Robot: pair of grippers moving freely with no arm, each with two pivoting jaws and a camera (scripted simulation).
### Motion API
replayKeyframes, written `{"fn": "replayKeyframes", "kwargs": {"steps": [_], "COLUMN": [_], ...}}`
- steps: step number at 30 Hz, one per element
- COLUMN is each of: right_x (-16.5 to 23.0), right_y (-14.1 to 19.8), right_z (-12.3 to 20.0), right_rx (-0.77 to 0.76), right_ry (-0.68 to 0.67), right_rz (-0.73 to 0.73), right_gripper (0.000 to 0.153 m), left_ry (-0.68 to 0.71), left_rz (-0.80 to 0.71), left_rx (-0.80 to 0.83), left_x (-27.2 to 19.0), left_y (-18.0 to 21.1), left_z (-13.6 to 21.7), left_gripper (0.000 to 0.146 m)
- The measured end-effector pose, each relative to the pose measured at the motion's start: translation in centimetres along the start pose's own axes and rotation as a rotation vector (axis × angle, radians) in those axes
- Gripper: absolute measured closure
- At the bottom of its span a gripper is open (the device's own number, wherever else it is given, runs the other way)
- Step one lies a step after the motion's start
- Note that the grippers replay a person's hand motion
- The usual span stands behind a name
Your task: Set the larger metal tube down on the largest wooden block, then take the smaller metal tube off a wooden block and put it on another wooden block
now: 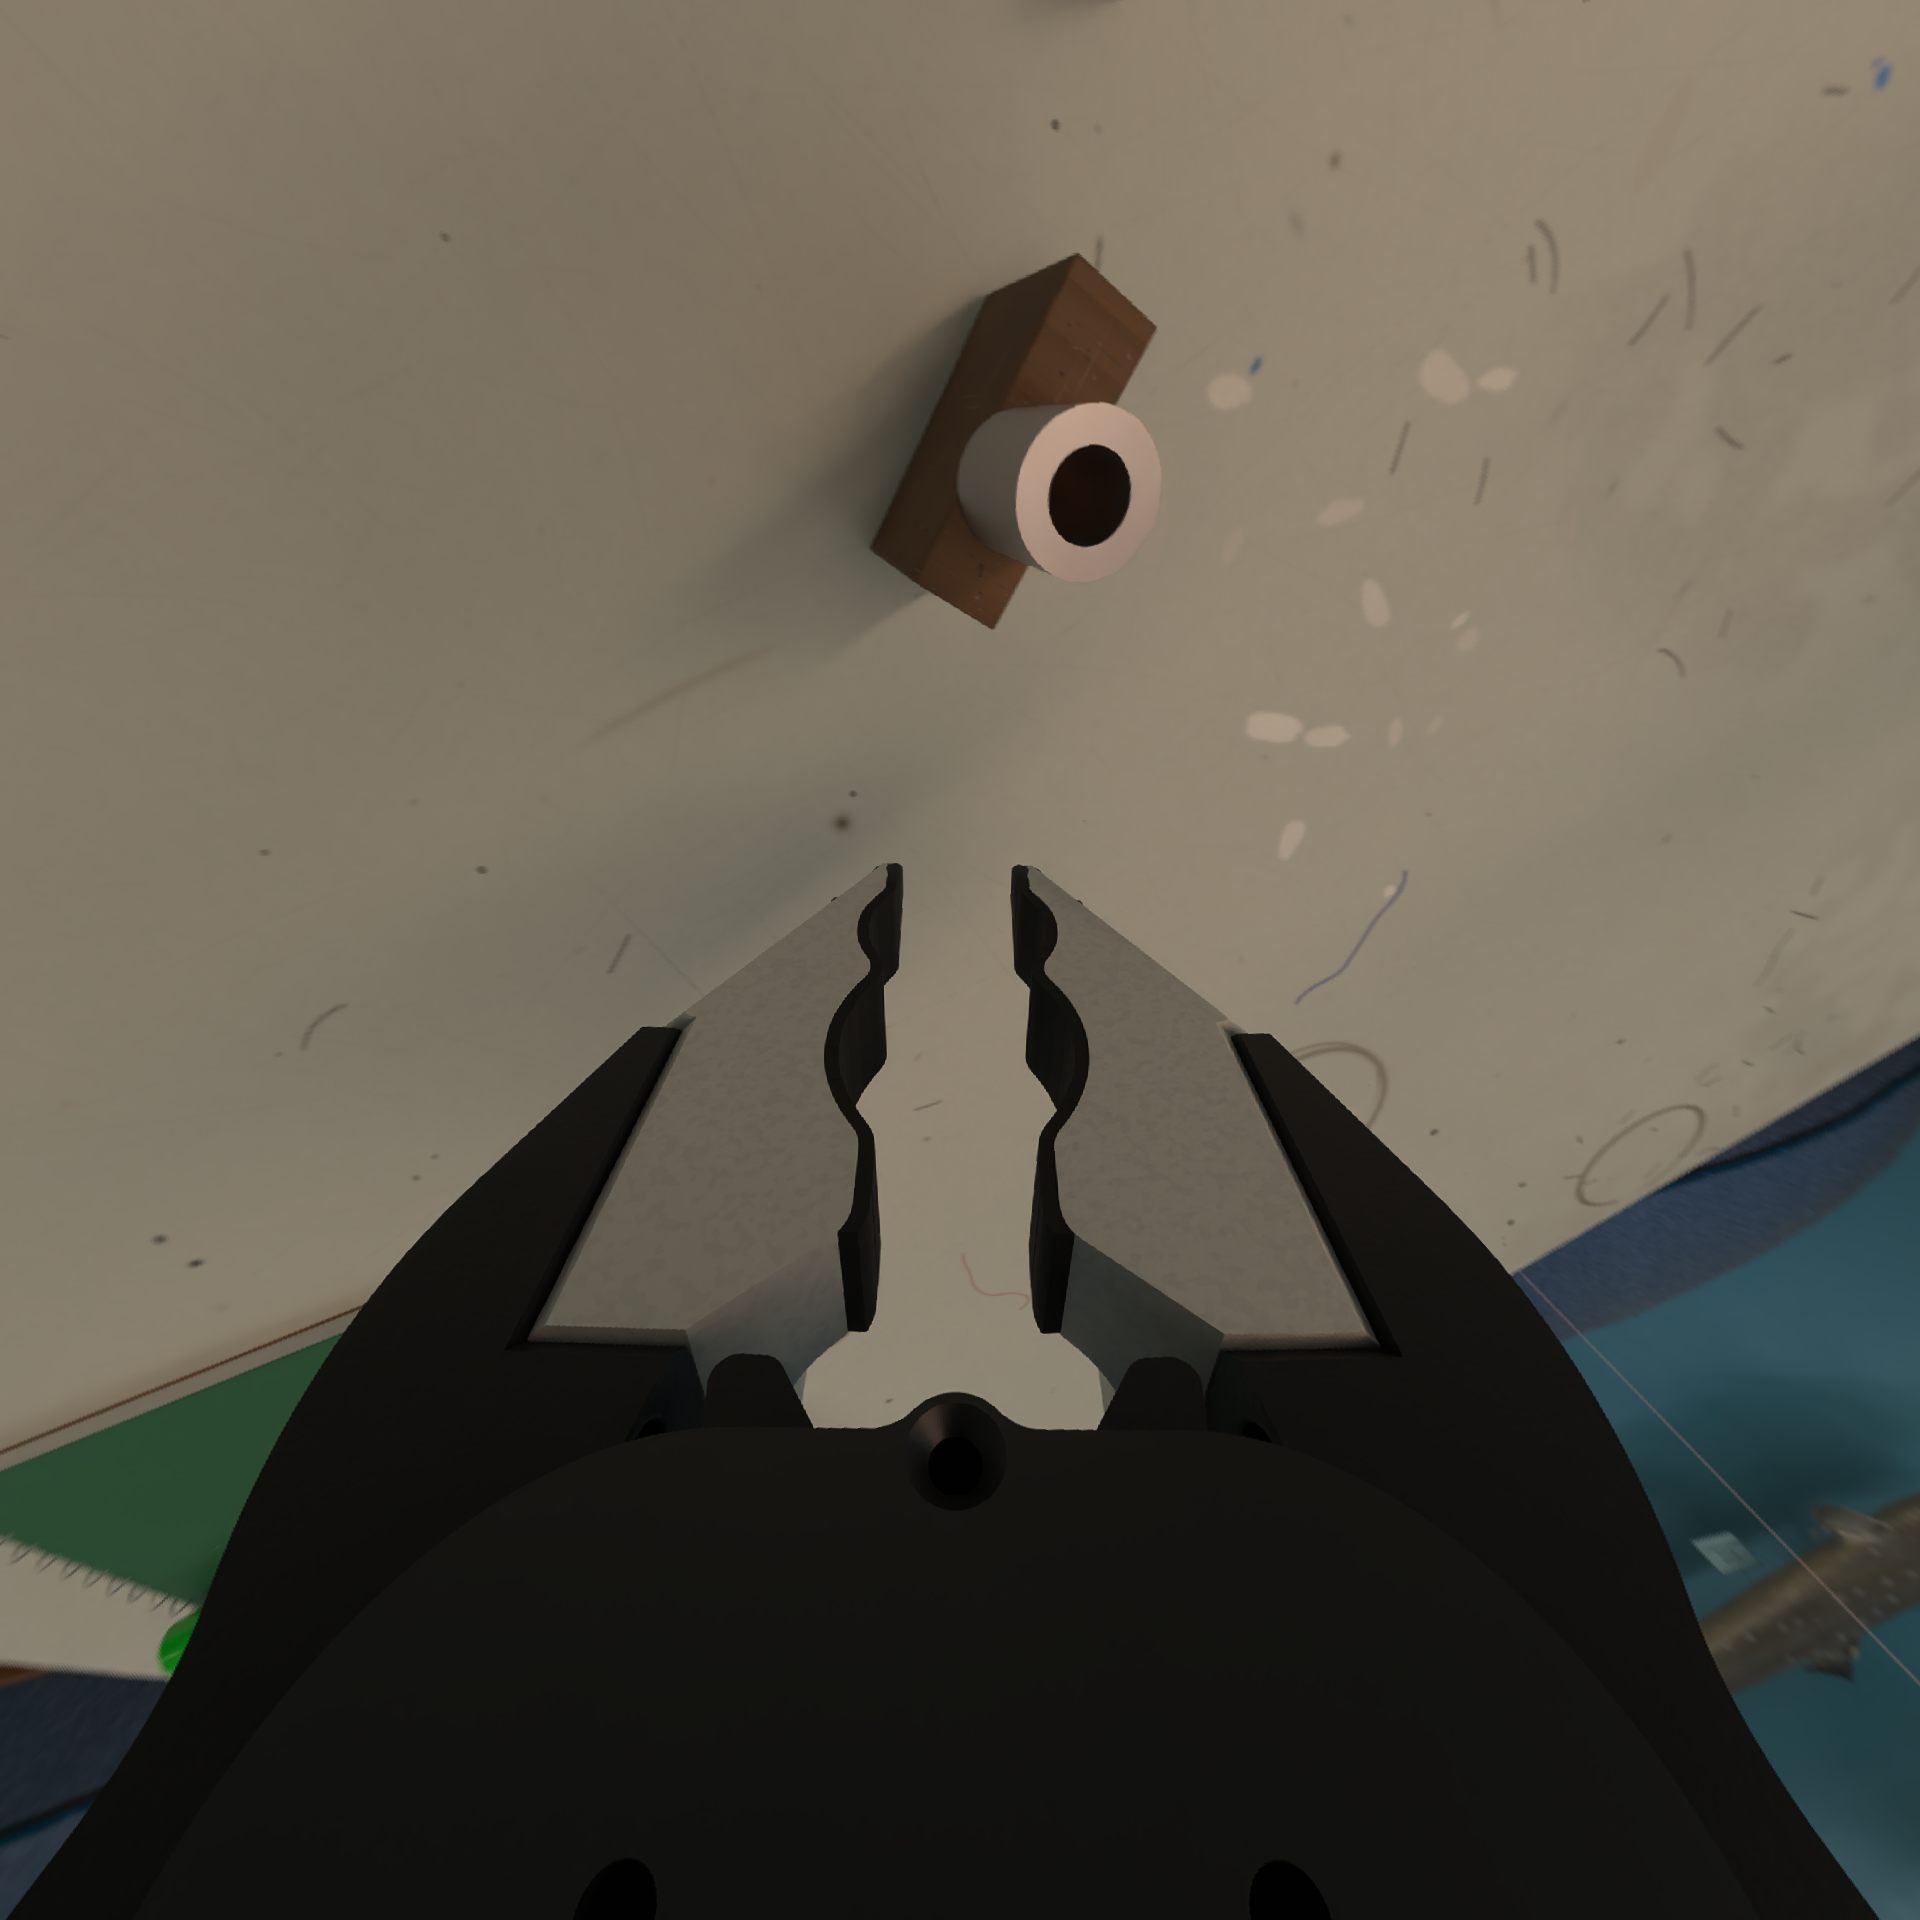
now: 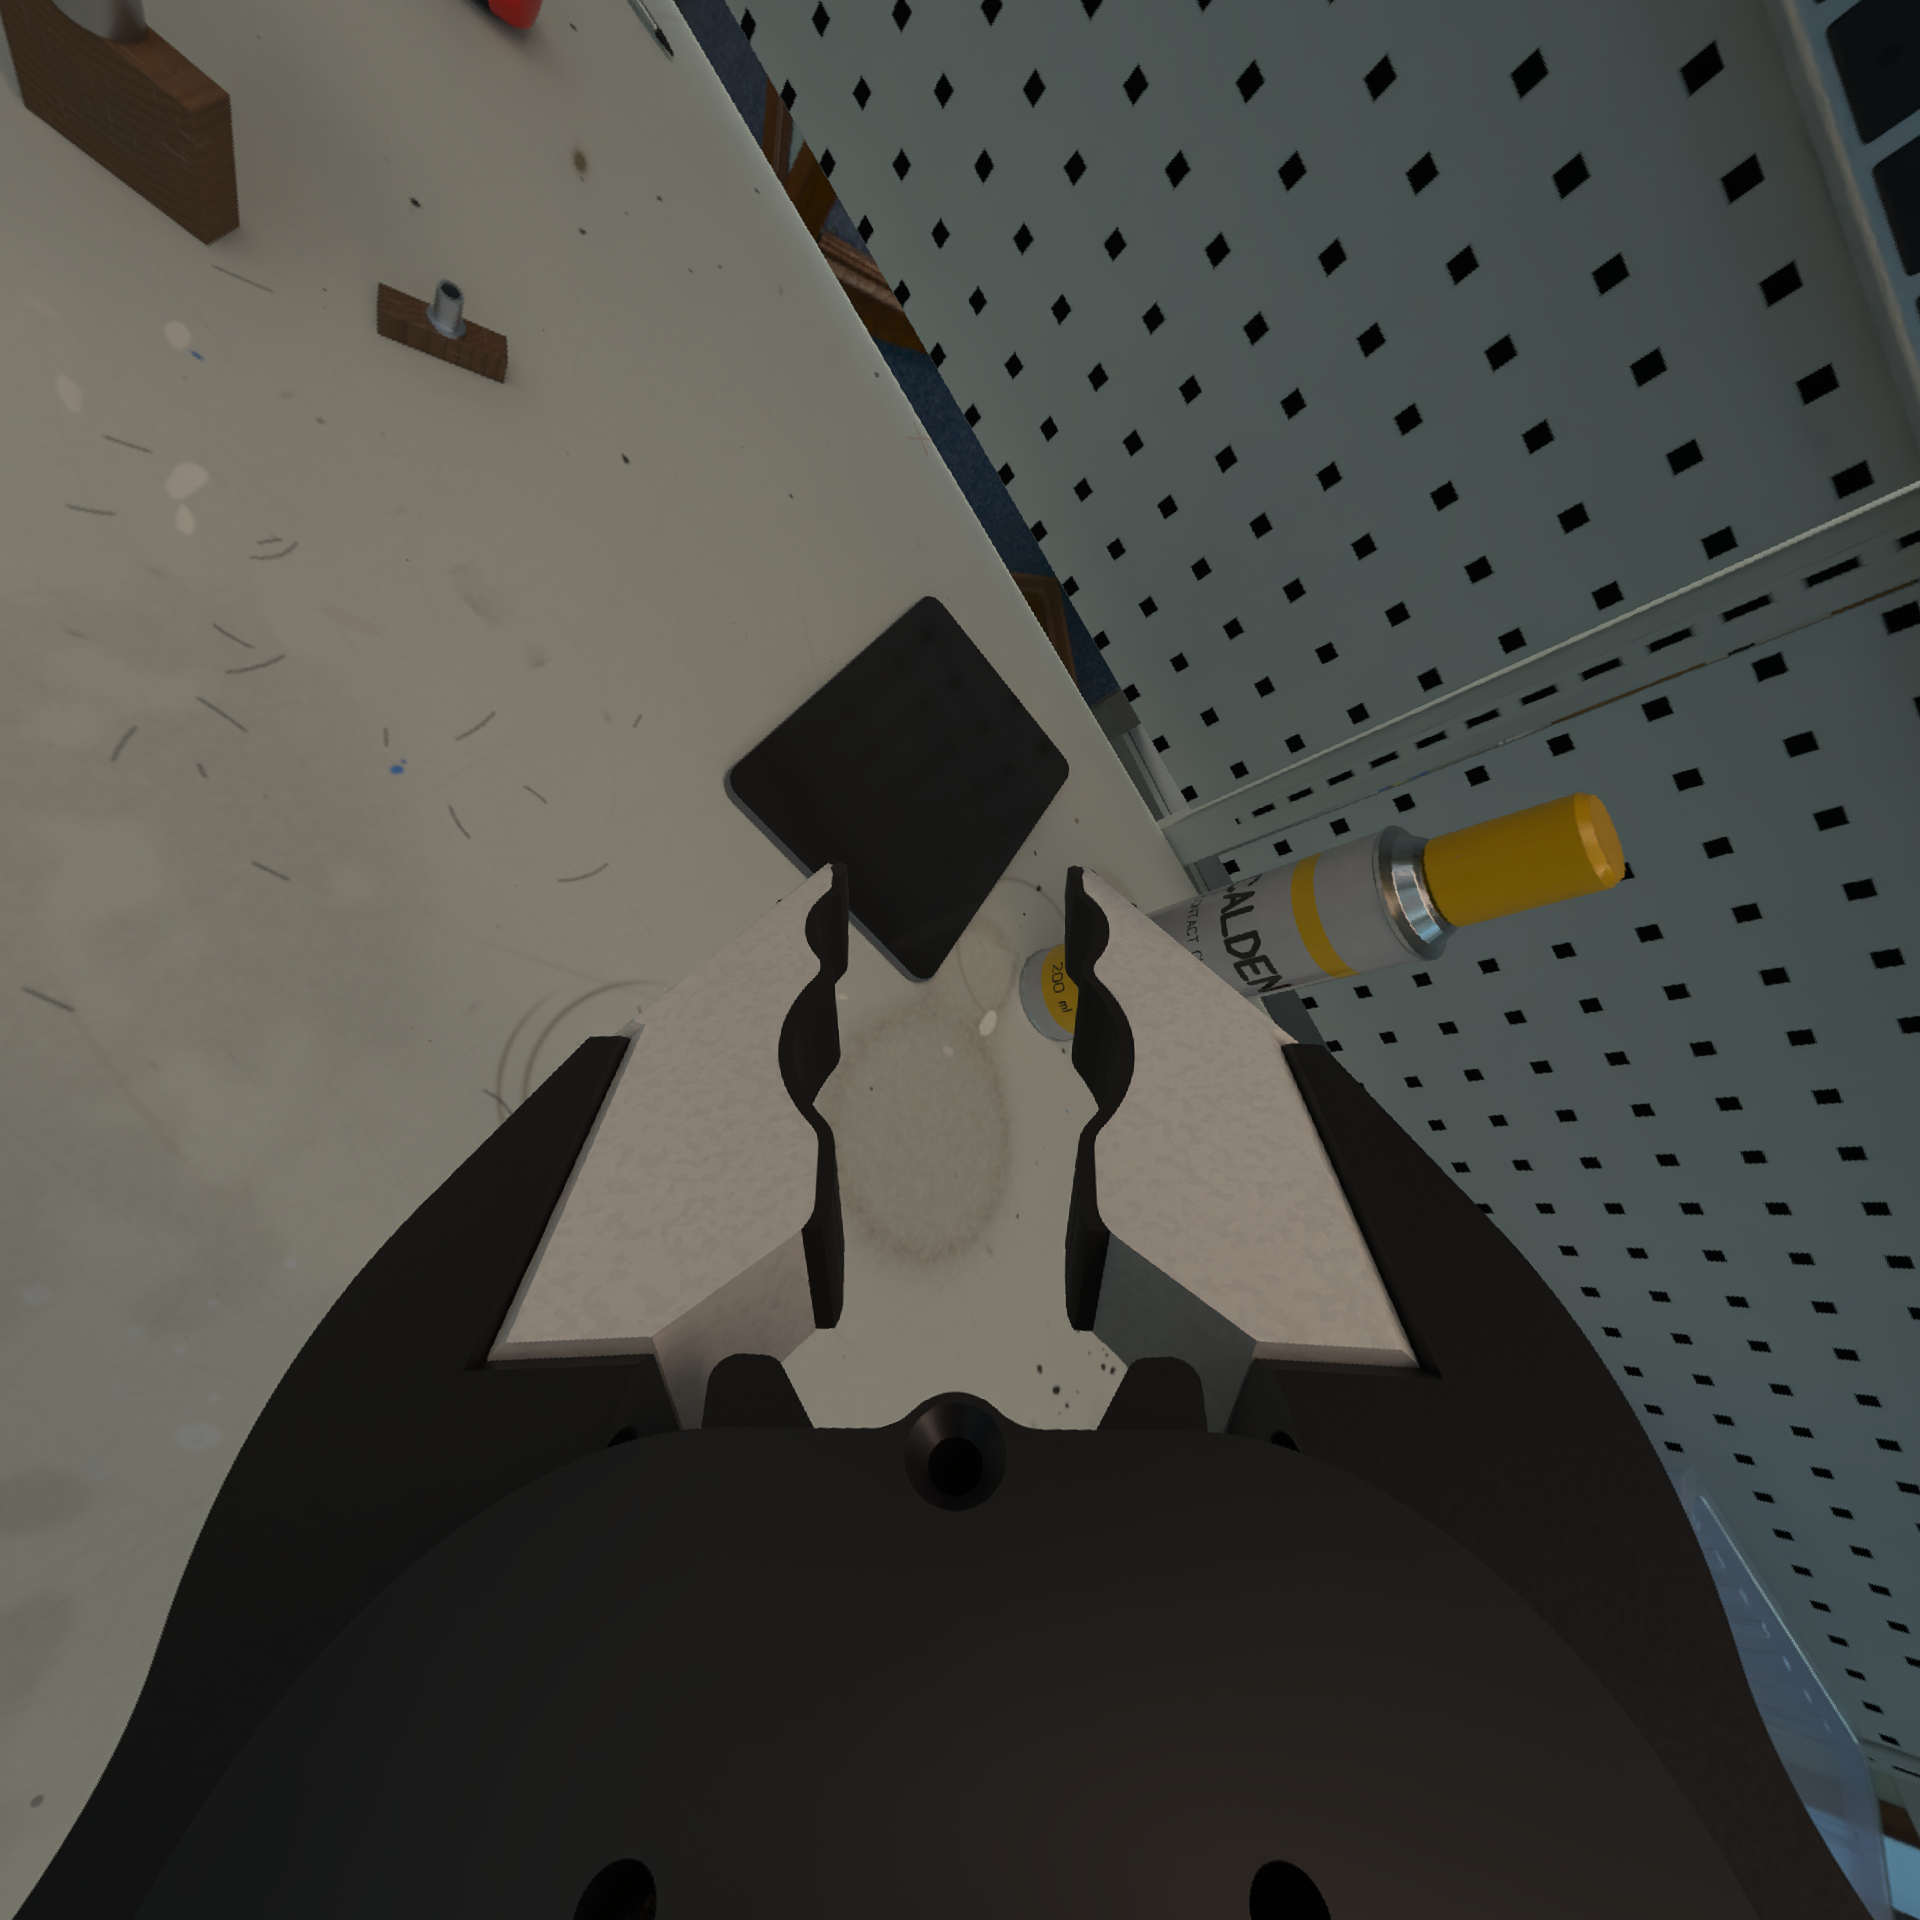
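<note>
While both of my tongs hang over the pale tabletop (image 1: 520,623), they are spread apart and hold nothing. Ahead of my left tongs (image 1: 956,878) a fat metal tube (image 1: 1049,494) stands on a brown wooden block (image 1: 1081,322). Far from my right tongs (image 2: 956,883), a small metal tube (image 2: 447,309) stands on a little wooden block (image 2: 473,348). A bigger wooden block (image 2: 156,135) sits in the corner.
</note>
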State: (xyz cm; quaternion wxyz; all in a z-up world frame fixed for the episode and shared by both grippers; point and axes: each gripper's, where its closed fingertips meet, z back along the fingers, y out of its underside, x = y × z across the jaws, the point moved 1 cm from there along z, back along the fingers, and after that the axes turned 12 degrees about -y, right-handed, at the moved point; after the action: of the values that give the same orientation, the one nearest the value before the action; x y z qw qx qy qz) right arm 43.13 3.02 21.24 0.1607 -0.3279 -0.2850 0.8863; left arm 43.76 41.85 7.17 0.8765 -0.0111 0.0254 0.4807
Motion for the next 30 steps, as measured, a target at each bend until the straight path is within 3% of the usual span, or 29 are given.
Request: {"fn": "replayKeyframes", "kwargs": {"steps": [7,13,30], "right_x": [-0.4,-0.8,-0.5], "right_y": [0.7,1.0,0.7], "right_z": [-0.6,-1.0,-1.4], "right_rx": [0.023,0.016,0.02], "right_ry": [-0.002,-0.005,-0.008], "right_rz": [0.013,0.004,0.024], "right_gripper": [0.111,0.111,0.111], "left_ry": [-0.203,-0.367,-0.423], "left_rz": [0.027,0.052,0.041], "left_rx": [-0.029,0.05,-0.029], "left_x": [1.8,3.4,4.9], "left_y": [-0.9,0.2,-2.3], "left_z": [0.9,1.1,1.1], "left_gripper": [0.127,0.121,0.128]}}
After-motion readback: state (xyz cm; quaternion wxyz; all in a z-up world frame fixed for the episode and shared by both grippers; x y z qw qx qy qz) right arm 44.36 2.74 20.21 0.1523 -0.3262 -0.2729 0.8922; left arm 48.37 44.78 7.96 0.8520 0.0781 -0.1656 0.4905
